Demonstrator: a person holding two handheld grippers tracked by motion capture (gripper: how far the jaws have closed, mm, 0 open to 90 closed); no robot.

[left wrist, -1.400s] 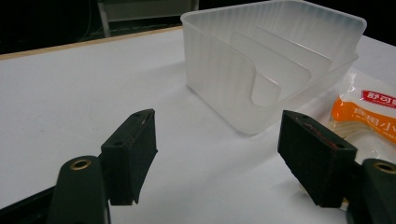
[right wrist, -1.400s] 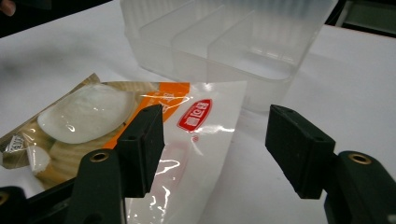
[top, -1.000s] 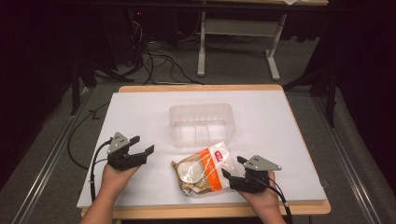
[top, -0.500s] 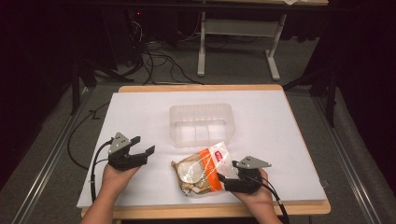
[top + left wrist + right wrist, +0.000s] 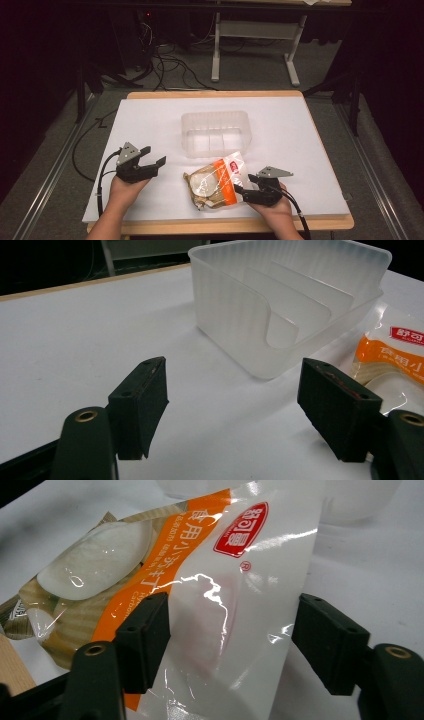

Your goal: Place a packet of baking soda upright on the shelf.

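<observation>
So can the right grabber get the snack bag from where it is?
Probably yes. The right gripper is open, and the snack bag already lies between its jaws, with nothing in the way.

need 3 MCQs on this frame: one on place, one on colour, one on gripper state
1. The snack packet lies where?
A. inside the tub
B. on the table, just in front of the clear plastic tub
C. on the floor

2. The packet's stripe is?
A. orange
B. blue
C. green

3. The right gripper is?
A. shut on the packet
B. shut on nothing
C. open, jaws either side of the packet

Answers: B, it lies on the white tabletop beside the tub; A, orange band with white characters; C, both jaws stand apart.
</observation>
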